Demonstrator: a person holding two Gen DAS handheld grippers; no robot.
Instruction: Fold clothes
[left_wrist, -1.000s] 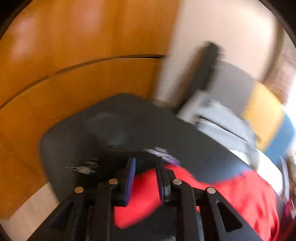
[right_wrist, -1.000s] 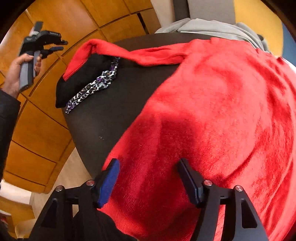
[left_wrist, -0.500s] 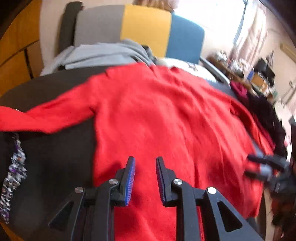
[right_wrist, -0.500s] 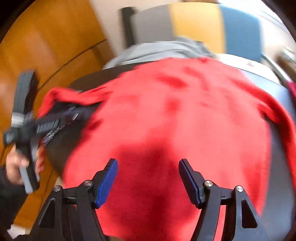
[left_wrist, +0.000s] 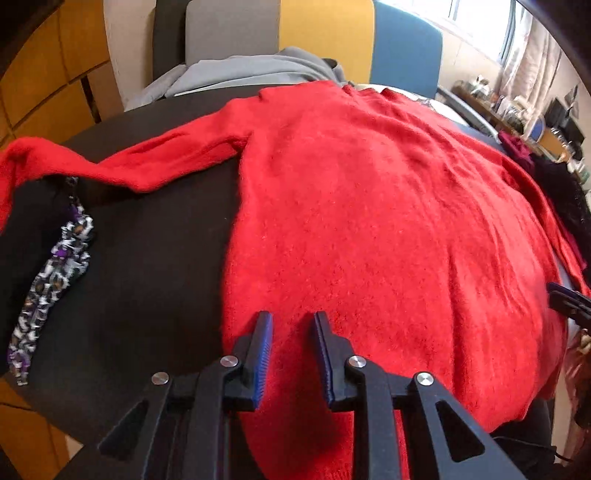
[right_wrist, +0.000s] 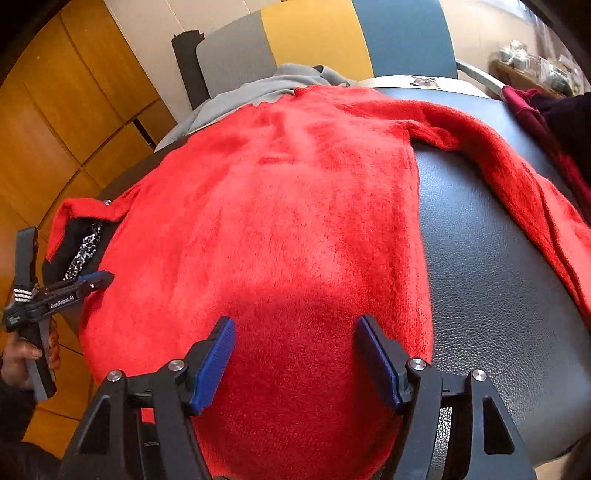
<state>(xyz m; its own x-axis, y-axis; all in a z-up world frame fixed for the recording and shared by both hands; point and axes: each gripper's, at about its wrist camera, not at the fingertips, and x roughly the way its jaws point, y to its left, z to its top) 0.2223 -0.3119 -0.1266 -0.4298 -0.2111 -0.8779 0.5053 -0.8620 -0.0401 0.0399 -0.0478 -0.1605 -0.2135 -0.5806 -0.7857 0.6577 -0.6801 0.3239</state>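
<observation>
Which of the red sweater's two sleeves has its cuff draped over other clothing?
The left sleeve: its cuff lies over the black garment with leopard-print trim. The right sleeve lies on the bare dark seat.

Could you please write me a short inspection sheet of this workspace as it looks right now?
Surface: dark leather-like seat, partly bare.
Job's things: red sweater spread flat, unfolded, both sleeves out to the sides.
Clutter: black garment with leopard-print trim under the left sleeve end; grey garment behind the sweater; dark clothes at the right.
Grippers: left gripper narrowly open over the hem; right gripper wide open over the hem; neither grips cloth.
Cables: nothing seen.
Surroundings: wooden panels; grey, yellow and blue backrest.
</observation>
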